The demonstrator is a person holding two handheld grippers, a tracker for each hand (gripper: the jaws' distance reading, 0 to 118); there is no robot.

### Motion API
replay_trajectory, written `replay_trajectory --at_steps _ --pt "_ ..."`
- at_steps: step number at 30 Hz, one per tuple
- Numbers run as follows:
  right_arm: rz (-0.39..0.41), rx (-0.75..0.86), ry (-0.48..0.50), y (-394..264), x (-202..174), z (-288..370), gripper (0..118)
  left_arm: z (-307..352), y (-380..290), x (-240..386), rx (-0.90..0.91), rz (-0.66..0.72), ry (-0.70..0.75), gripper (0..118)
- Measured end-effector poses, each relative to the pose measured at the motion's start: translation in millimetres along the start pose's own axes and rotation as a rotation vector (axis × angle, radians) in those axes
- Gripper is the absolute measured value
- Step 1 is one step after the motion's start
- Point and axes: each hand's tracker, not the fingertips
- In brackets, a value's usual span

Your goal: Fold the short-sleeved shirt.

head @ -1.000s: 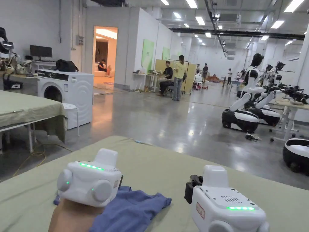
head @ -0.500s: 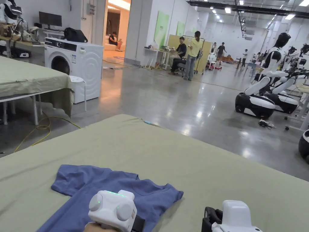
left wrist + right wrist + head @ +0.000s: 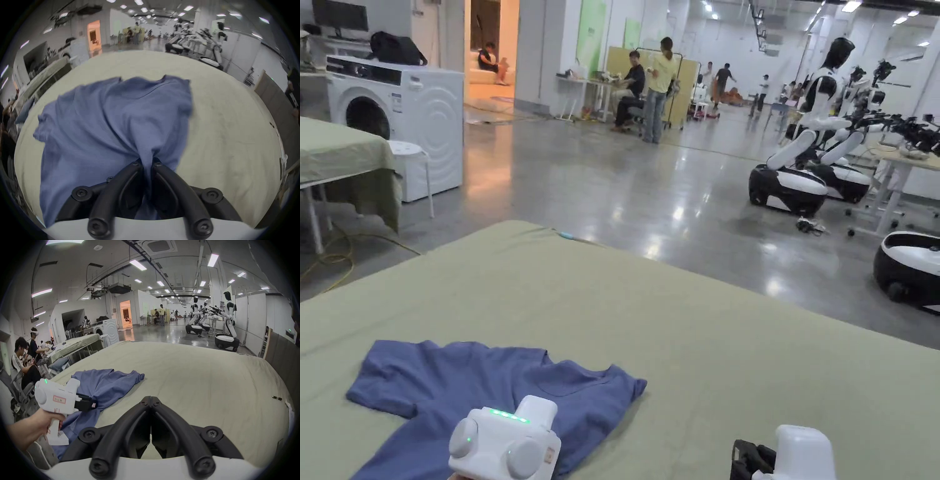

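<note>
A table draped in a pale green cloth [image 3: 687, 337] spreads beneath and ahead of the grippers. Beyond its far edge lies a glossy grey floor [image 3: 650, 187]. Ahead and to the left of the grippers stands a white washing machine [image 3: 406, 119], beside a second cloth-covered table [image 3: 337, 153]. Ahead to the right, white humanoid robots on wheeled bases [image 3: 800, 169] stand. People [image 3: 650, 87] gather far ahead.

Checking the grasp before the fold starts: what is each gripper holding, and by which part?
The left gripper pinches the blue short-sleeved shirt by a bunched bit of its lower body. The right gripper is shut on nothing.
</note>
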Motion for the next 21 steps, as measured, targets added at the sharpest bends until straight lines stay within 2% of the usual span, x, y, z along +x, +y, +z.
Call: replay_trajectory --at_steps 3,5,12,19,21 --pt "-0.022 0.017 -0.026 0 19 25 1 -4 8 33 0.021 0.018 -0.126 8" --pt "-0.034 0.023 -0.059 -2 36 43 1 8 13 71 0.037 -0.018 -0.174 8" --pt "-0.054 0.062 -0.230 -14 119 117 1 26 30 251 0.086 -0.131 -0.421 8" --pt "-0.116 0.062 -0.410 -35 204 186 1 57 25 422 0.096 -0.280 -0.722 8" --pt "-0.122 0.059 -0.445 -42 222 202 1 56 18 459 0.068 -0.343 -0.741 8"
